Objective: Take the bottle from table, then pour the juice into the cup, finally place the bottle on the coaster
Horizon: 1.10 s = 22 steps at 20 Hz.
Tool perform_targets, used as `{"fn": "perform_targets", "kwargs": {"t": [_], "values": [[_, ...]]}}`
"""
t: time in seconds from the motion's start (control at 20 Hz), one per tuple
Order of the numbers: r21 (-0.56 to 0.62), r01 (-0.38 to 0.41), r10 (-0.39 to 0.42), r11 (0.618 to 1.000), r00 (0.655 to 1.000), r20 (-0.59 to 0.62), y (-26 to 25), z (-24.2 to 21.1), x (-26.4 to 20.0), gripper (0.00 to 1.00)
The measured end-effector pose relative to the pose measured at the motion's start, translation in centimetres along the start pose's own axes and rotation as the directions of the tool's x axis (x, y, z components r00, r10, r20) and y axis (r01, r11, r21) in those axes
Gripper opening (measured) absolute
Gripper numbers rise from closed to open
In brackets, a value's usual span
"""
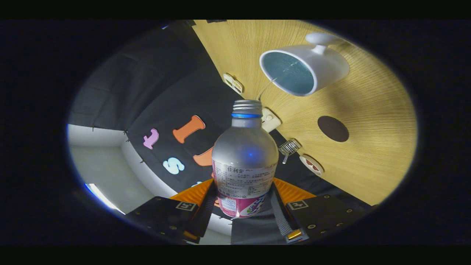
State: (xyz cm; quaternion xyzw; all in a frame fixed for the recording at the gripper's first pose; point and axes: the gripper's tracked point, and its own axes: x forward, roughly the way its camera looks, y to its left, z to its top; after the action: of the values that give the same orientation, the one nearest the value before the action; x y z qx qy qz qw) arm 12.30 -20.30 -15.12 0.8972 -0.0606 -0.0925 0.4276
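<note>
Gripping the bottle by its labelled lower body, the gripper has both fingers pressed against its sides, one on each flank, while the whole view is rolled hard over so that the wooden tabletop stands like a wall beyond the bottle. The bottle's threaded mouth is uncapped and points toward the cup, a white mug with a pale blue inside, which lies just past the mouth and a little off its line. A thin thread appears to run from the bottle's mouth toward the cup's near rim (too faint to call with certainty), which suggests the pour is under way.

The risk from here looks plain: the mouth is aimed close to the cup's rim, not its centre, so a small wobble of the wrist or a faster tilt could send juice down the outside of the cup and onto the tabletop. The hold sits low on a smooth, frosted bottle, so it may pivot between the fingers as its weight shifts.

The round dark coaster lies on the tabletop near the cup, apart from it, waiting for the bottle. Swinging the bottle upright too quickly could drip across that stretch.
</note>
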Motion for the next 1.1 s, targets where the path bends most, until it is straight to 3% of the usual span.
{"fn": "perform_targets", "kwargs": {"t": [0.7, 0.95, 1.1], "values": [[-0.009, 0.011, -0.011, 1.0, 0.999, 0.039, -0.9, 1.5, -0.1, 0.74], [-0.161, 0.093, -0.086, 0.983, 0.995, 0.052, -3.4, 1.6, -0.1, 0.74], [-0.322, 0.15, -0.136, 0.935, 0.988, 0.067, -5.0, 1.7, 0.0, 0.74]]}}
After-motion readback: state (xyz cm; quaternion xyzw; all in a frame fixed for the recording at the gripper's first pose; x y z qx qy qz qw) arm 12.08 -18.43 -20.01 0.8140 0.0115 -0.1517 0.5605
